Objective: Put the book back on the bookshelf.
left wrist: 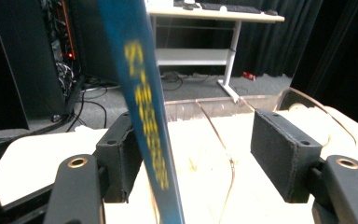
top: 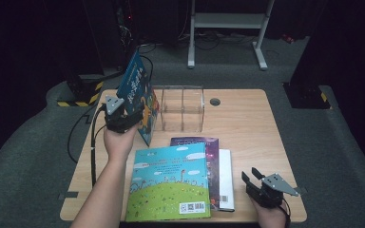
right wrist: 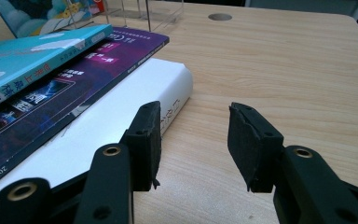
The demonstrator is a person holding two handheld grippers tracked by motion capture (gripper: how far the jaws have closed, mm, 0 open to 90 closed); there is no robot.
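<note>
A: What does the left gripper (top: 123, 118) hold?

B: A blue book (top: 138, 95) stands tilted on its lower edge between the jaws, just beside the clear acrylic rack (top: 180, 108) that lies beyond the gripper. In the left gripper view the book's spine (left wrist: 144, 107) leans against the left pad (left wrist: 121, 156); the right pad (left wrist: 282, 156) stands well apart from it. The jaws are parted and do not clamp the book.

A: Can the spine's lettering be read?

B: It carries a column of yellow characters, too blurred to read.

A: And the right gripper (top: 254, 179)?

B: It rests near the table's (top: 247, 123) near right corner, jaws apart with nothing between them. In the right gripper view its left pad (right wrist: 147, 144) lies just beside a white book (right wrist: 135, 107), the lowest of a stack, without clearly touching it.

A: What lies to that gripper's left?

B: A stack of three flat books: a turquoise-and-green picture book (top: 168, 183) on top, a purple book (top: 211, 156) beneath, then the white one.

A: Is any writing legible there?

B: The purple book's edge shows digits beginning "2025". The turquoise spine (right wrist: 32, 70) bears white characters and the white book's spine dark ones, not legible. The top cover shows a barcode and a QR square (top: 192, 207).
</note>
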